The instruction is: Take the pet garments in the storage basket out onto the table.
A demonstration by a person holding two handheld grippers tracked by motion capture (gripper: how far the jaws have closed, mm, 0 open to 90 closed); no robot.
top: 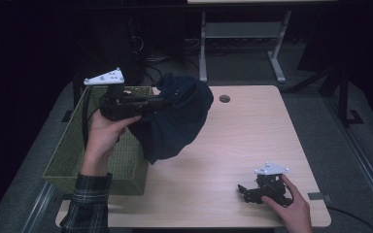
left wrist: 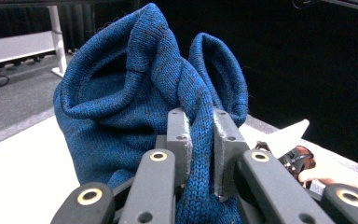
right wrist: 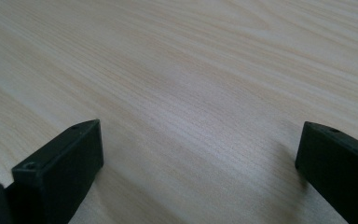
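Writing: no brand, label or lettering can be read on any thing in the three views.
Landmark: the green woven basket [top: 126,162], which sits at the left end of the tabletop [top: 233,141] with its left wall overhanging the tabletop's left edge.
Blue garment: a dark blue knitted garment [top: 175,121] hangs in the air just right of the basket's far right corner; its lower fold droops beside the basket's right wall, and whether it touches the tabletop cannot be told.
Left gripper: the left gripper [top: 162,101] is raised over the far end of the basket, held by the left hand [top: 104,133] on a plaid sleeve [top: 87,204]. In the left gripper view its jaws are clenched on a twisted fold of the garment [left wrist: 135,107], the knit pinched between the two pads [left wrist: 179,140].
Right gripper: the right gripper [top: 244,191] lies low on the tabletop, well to the right of the basket and near the front edge, under the right hand [top: 291,206]. In the right gripper view its jaws stand wide apart, released, with bare wood grain [right wrist: 191,93] between them.
Edges: the tabletop has rounded corners; a round cable hole [top: 224,99] sits near its far edge, right of the garment.
Open room: the tabletop from the basket's right wall across to the right edge is bare wood, apart from the right gripper.
Surroundings: a white table frame [top: 243,34] stands on the dark floor beyond the far edge.
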